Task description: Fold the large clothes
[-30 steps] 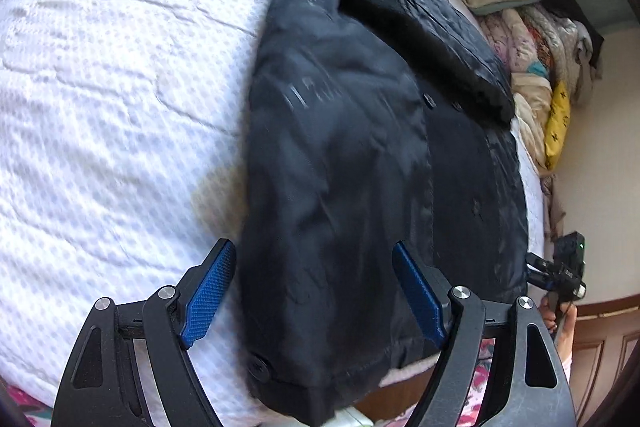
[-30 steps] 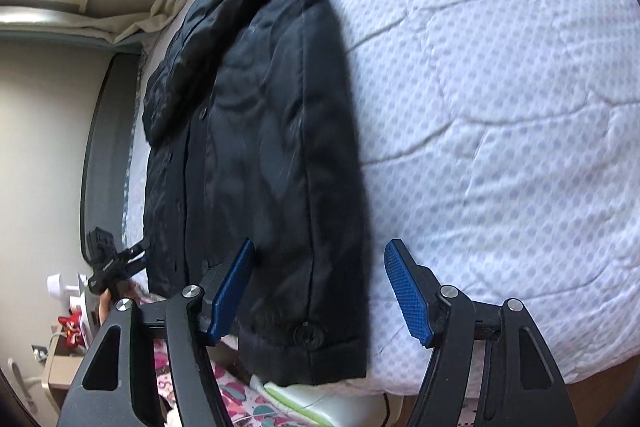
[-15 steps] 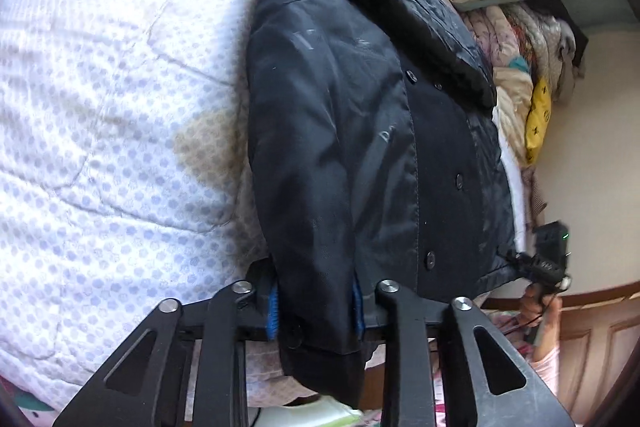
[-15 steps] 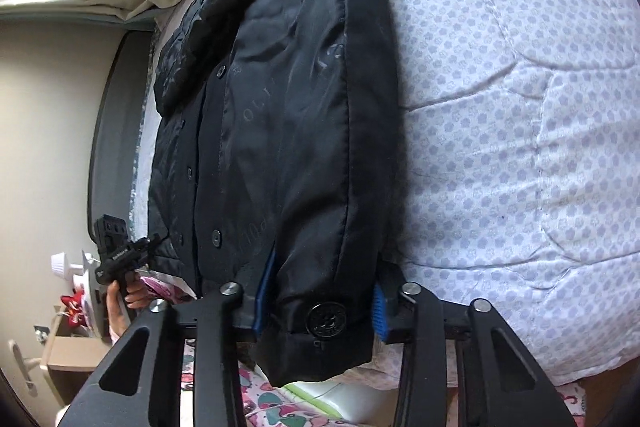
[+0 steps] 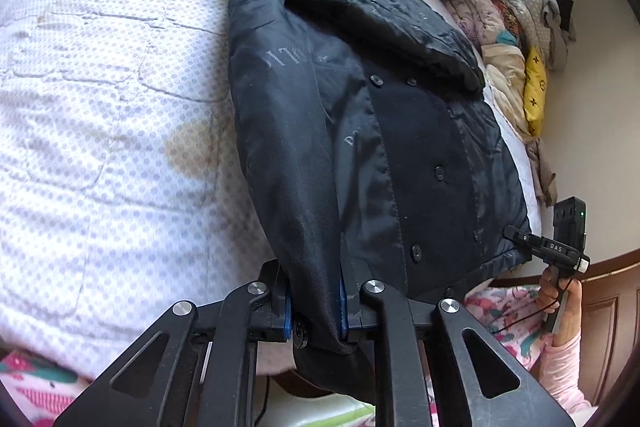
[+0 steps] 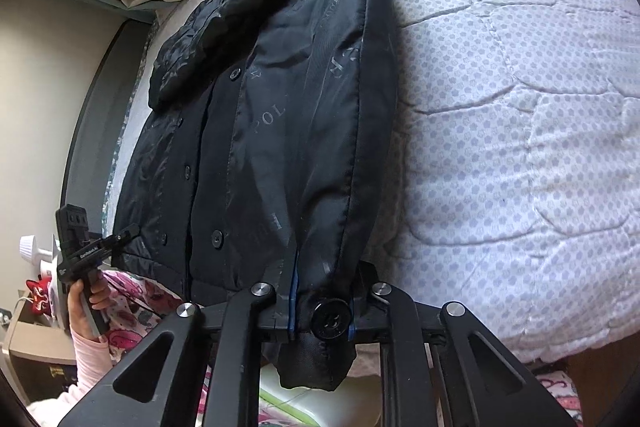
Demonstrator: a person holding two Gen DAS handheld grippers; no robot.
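— At the bottom centre of the left wrist view, what is clamped?
— The left gripper (image 5: pixel 314 307) is closed on the hem corner of a black coat (image 5: pixel 360 131), blue pads pressing the folded-in panel. The coat lies lengthwise on a white quilted bed (image 5: pixel 100 115), collar toward the top of the frame.
— And the other view?
— The right gripper (image 6: pixel 322 309) is pinched on the opposite hem corner of the coat (image 6: pixel 280 115), beside a large black button (image 6: pixel 332 319).
— What does only one view show?
— A heap of bedding with a yellow pillow (image 5: pixel 534 95) sits at the upper right of the left view. The right view has a red toy (image 6: pixel 38 293) at the lower left.
— Containers?
— None that I can make out.
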